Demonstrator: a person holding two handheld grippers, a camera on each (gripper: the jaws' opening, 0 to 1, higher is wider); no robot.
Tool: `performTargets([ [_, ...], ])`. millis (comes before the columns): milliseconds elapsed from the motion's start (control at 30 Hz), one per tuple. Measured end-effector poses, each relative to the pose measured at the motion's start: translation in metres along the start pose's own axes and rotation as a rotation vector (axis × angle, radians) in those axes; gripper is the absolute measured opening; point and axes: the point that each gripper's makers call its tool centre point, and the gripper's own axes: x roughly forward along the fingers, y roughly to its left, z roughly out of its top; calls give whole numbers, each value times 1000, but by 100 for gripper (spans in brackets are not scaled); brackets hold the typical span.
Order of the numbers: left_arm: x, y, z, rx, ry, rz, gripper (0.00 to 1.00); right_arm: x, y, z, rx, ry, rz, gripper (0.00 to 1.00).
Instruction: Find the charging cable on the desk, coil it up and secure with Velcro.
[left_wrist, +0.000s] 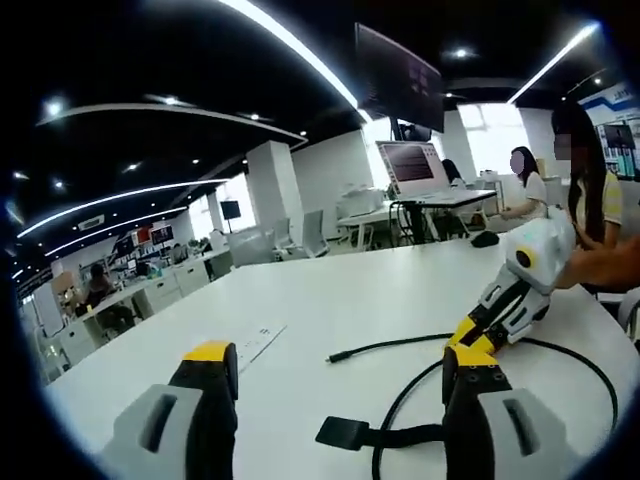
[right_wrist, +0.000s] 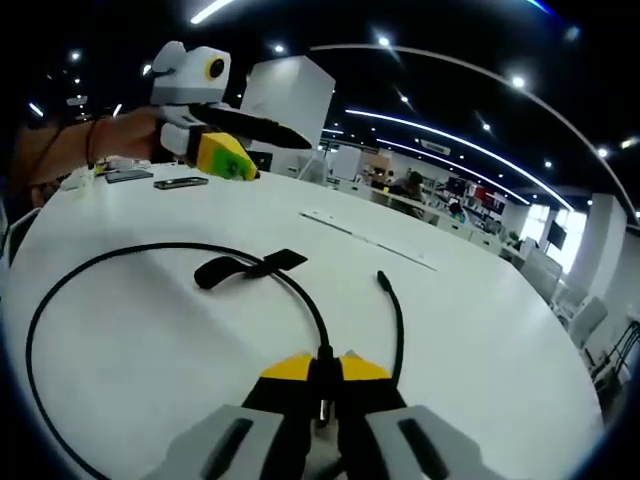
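Right gripper (right_wrist: 322, 372) clamped the thin black charging cable (right_wrist: 120, 255) on the white desk (right_wrist: 480, 330); its loop swept leftward toward the left gripper (left_wrist: 340, 370), jaws wide, Velcro strap (left_wrist: 345, 433) between.

Bare white desk (left_wrist: 330, 300) ahead of you, black cable (right_wrist: 60, 290) looping across your near path, strap (right_wrist: 245, 268) lying inside the loop, phone (right_wrist: 181, 183) near the far edge.

My cable (right_wrist: 150, 255) looks like matt black rubber, its strap (right_wrist: 245, 268) dull cloth. The desk (right_wrist: 480, 330) under me is smooth, faintly glossy white.
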Motion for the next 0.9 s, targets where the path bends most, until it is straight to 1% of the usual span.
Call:
performTargets([
  [233, 17, 0, -6, 35, 44, -31, 84, 0, 0, 0, 0, -3, 0, 9],
  [267, 19, -1, -8, 49, 59, -40, 84, 0, 0, 0, 0, -3, 0, 9],
  [333, 23, -1, -8, 62, 65, -50, 84, 0, -1, 0, 0, -4, 0, 9],
  [433, 31, -1, -14, 85, 96, -67, 84, 1, -1, 0, 2, -5, 1, 9],
  [500, 35, 1, -19, 120, 130, -82, 84, 1, 0, 0, 1, -5, 2, 9],
  [533, 37, 2, -22, 138, 156, -86, 84, 1, 0, 0, 1, -5, 2, 9],
  [633, 44, 4, -25, 200, 196, -109, 84, 1, 0, 0, 0, -6, 5, 9],
  [667, 47, 4, -29, 215, 221, -122, 83, 1, 0, -1, 1, -6, 5, 9],
  [733, 50, 4, -32, 232, 247, -136, 81, 1, 0, -1, 1, -6, 5, 9],
  [867, 57, 0, -28, 255, 252, -174, 79, 1, 0, -1, 0, -6, 5, 9],
  [900, 59, 0, -28, 261, 263, -185, 79, 1, 0, -1, 0, -6, 7, 9],
])
